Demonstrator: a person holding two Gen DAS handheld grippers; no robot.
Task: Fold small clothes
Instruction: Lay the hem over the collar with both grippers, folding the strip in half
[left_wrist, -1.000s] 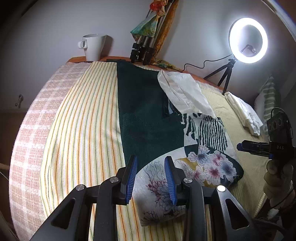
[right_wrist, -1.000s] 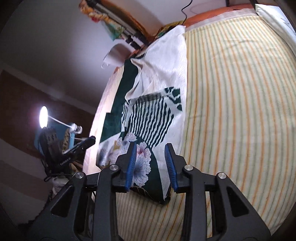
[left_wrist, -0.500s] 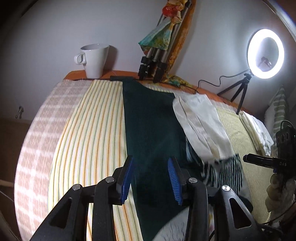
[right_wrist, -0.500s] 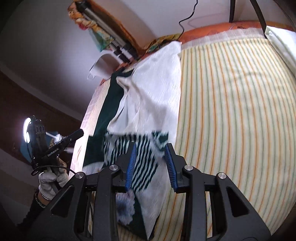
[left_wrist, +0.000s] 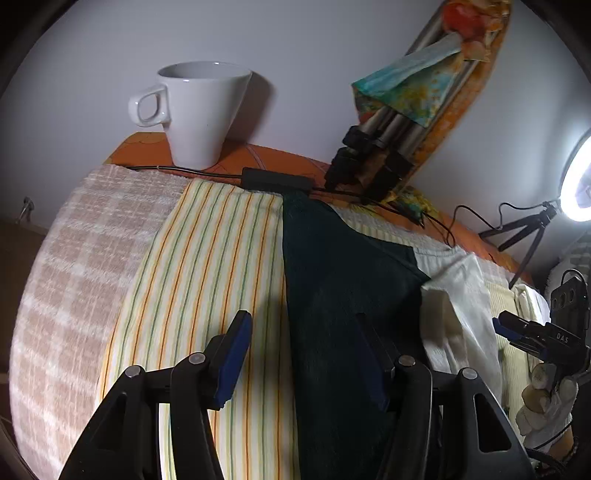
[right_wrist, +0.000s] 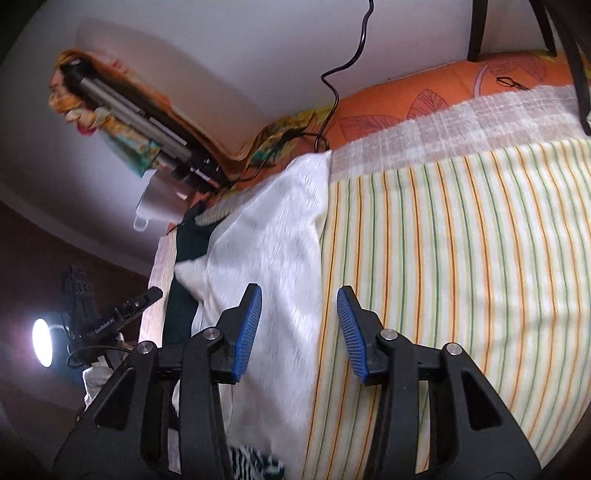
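A long garment lies spread on the striped sheet (left_wrist: 207, 266). Its dark green part (left_wrist: 343, 295) and white part (left_wrist: 454, 317) run toward the far edge of the bed. My left gripper (left_wrist: 306, 354) is open and empty, its jaws astride the green part's left edge. My right gripper (right_wrist: 299, 328) is open and empty over the right edge of the white part (right_wrist: 273, 251). A bit of the black-and-white striped print (right_wrist: 258, 461) shows at the bottom. The right gripper shows in the left wrist view (left_wrist: 517, 330).
A white mug (left_wrist: 199, 110) stands at the far edge on the orange cover (right_wrist: 424, 99). A folded tripod (left_wrist: 388, 144) leans on the wall with cables (left_wrist: 280, 177) beside it. A ring light (left_wrist: 580, 181) glows at right. A checked towel (left_wrist: 74, 266) covers the left side.
Both grippers have moved forward along the garment, from its floral near end to the green and white far part. Both jaws have opened wider.
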